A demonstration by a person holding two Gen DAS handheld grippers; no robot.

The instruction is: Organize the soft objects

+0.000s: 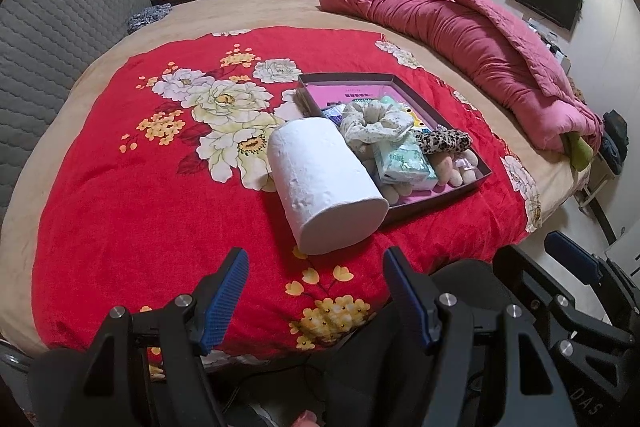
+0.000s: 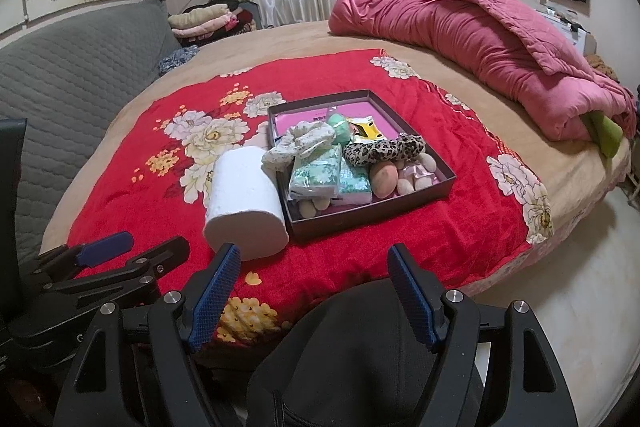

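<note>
Both tools are idle and well short of the work: the left gripper (image 1: 314,269) and right gripper (image 2: 314,265) each stand wide open with nothing between the pads. In the left wrist view the paper roll (image 1: 326,183) lies on its side on the red floral blanket (image 1: 120,187), at about 12 o'clock from the left gripper, its far flank touching the near-left wall of the dark tray (image 1: 440,197). Risk: the roll is round and the bedding soft, so an off-centre pinch could send it rolling or crush it; the tray is crowded, so pushing it in could spill items. Tray contents: floral scrunchie (image 1: 376,121), leopard scrunchie (image 1: 442,141), tissue packs (image 1: 404,163), plush pieces (image 1: 460,167).
</note>
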